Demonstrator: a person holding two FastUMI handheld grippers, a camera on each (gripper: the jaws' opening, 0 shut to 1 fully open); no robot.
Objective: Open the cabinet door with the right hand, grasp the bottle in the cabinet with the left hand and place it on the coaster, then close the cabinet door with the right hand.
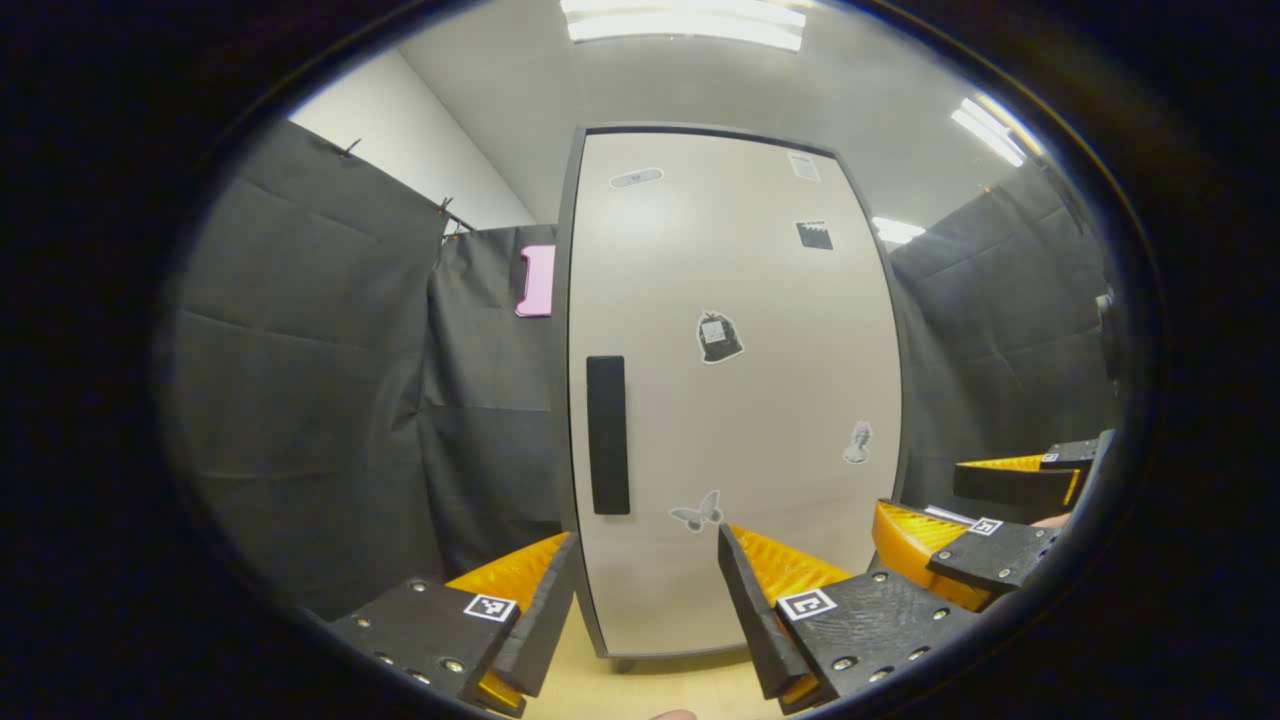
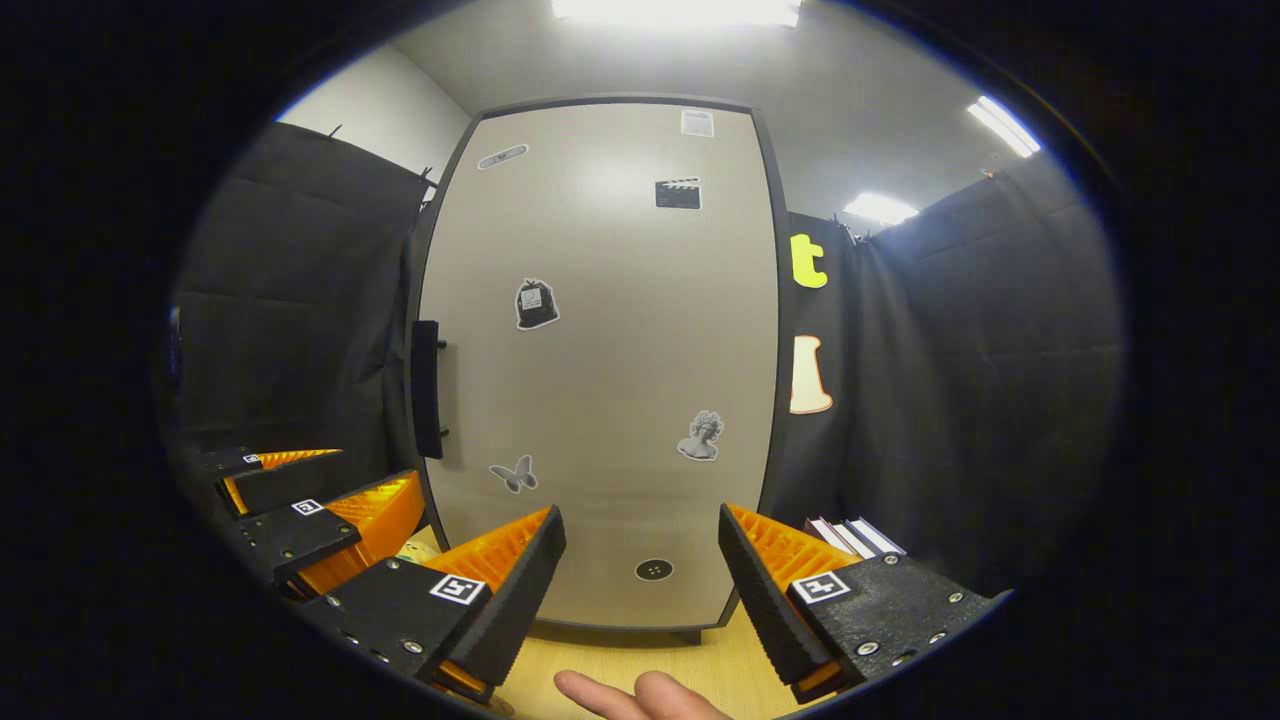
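The cabinet [image 1: 760, 400] stands upright on the wooden tabletop with its beige, sticker-dotted door closed, so its inside is hidden. A black vertical handle [image 1: 608, 435] sits near the door's left edge. My left gripper [image 1: 645, 610] is open in front of the door's lower part, apart from it. At the right edge of this view, my right gripper [image 1: 975, 515] is open too. In the right gripper view, the same door [image 2: 600, 350] and handle [image 2: 427, 390] face me. The right gripper [image 2: 640, 590] hangs open before the door's bottom, and the left gripper [image 2: 320, 495] is at the lower left.
Light wooden tabletop [image 2: 700, 650] lies under the cabinet. Several books [image 2: 855, 537] stand to the cabinet's right. A pale round object [image 2: 415, 550] peeks out behind the left gripper. A person's fingertips [image 2: 640, 695] show at the bottom edge. Black cloth walls surround the booth.
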